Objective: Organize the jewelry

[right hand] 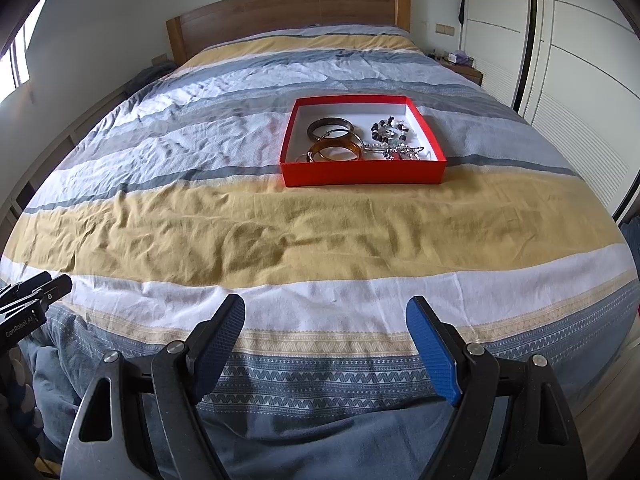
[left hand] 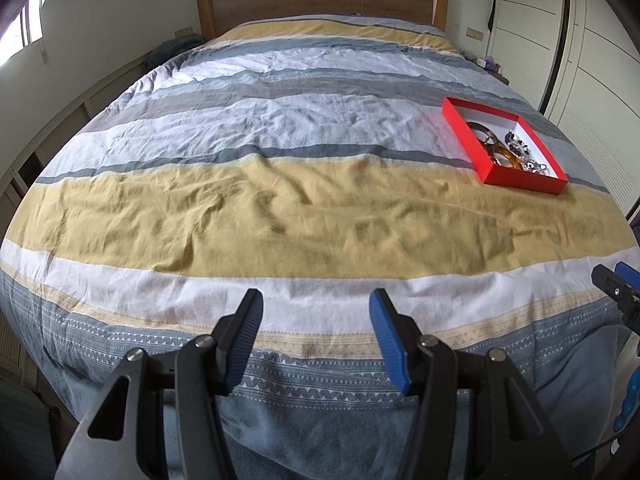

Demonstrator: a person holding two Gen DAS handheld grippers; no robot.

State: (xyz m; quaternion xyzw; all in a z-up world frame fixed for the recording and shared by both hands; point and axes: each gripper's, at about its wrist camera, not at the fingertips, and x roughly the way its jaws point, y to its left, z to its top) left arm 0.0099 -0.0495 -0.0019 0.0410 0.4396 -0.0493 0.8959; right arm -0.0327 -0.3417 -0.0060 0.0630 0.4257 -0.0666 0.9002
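Observation:
A shallow red box (right hand: 362, 172) with a white inside lies on the striped bedspread, right of the bed's middle; it also shows in the left wrist view (left hand: 464, 130). In it lie a dark bangle (right hand: 330, 127), an amber bangle (right hand: 338, 151), a dark bead bracelet (right hand: 390, 130) and silver chain pieces (right hand: 400, 152). My left gripper (left hand: 316, 304) is open and empty over the bed's foot end. My right gripper (right hand: 326, 310) is open and empty, also at the foot end, well short of the box.
The bedspread (right hand: 280, 232) is wrinkled, with yellow, white and blue stripes. A wooden headboard (right hand: 288, 12) stands at the far end. White wardrobe doors (right hand: 580, 80) line the right side. A nightstand with small items (right hand: 460, 62) is at the far right.

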